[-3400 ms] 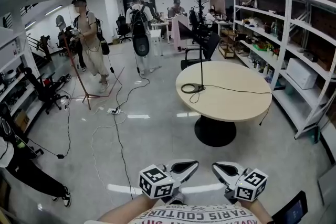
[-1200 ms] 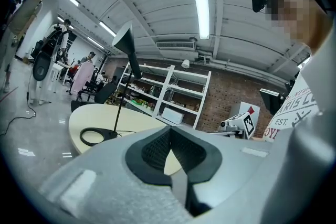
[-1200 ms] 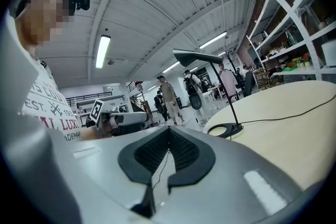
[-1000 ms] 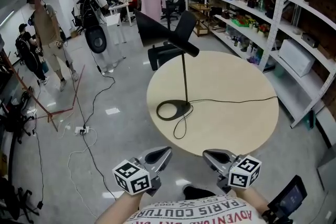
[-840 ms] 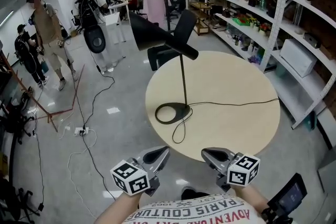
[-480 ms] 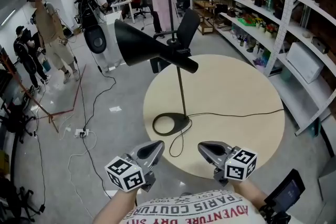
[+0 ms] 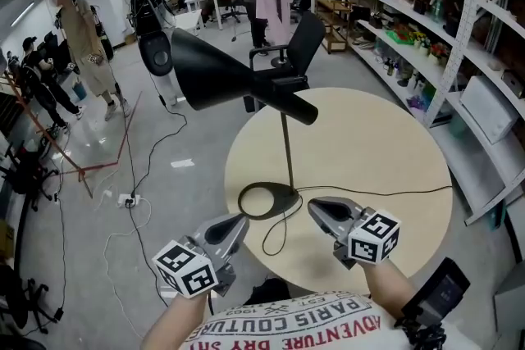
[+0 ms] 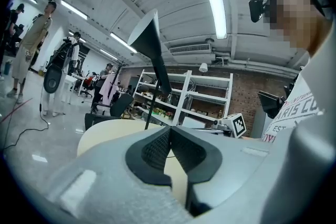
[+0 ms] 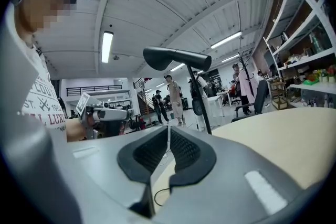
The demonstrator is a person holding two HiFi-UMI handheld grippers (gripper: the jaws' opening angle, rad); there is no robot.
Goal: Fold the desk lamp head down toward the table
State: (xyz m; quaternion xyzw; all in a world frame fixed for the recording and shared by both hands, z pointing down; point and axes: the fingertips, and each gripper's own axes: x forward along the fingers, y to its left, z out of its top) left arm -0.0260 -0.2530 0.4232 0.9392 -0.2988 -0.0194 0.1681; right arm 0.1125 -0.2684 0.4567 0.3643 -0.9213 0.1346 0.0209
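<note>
Tapering black lamp head [image 7: 212, 75], perhaps metal

The person's white shirt [image 7: 312, 328] carries red print, seen upside down along the bottom middle of the head view: "PARIS" with a small "1993" beside it, and "ADVENTURE" on the line under it. At the right edge of the left gripper view the same shirt [image 8: 307, 107] shows "ARIS COU" and, lower, "EST"; the rest is cut off. At the left edge of the right gripper view the shirt [image 9: 42, 107] shows "LUX". The cubes on the left gripper [image 7: 239, 220] and right gripper [image 7: 316, 207] bear black-and-white square code markers.
</note>
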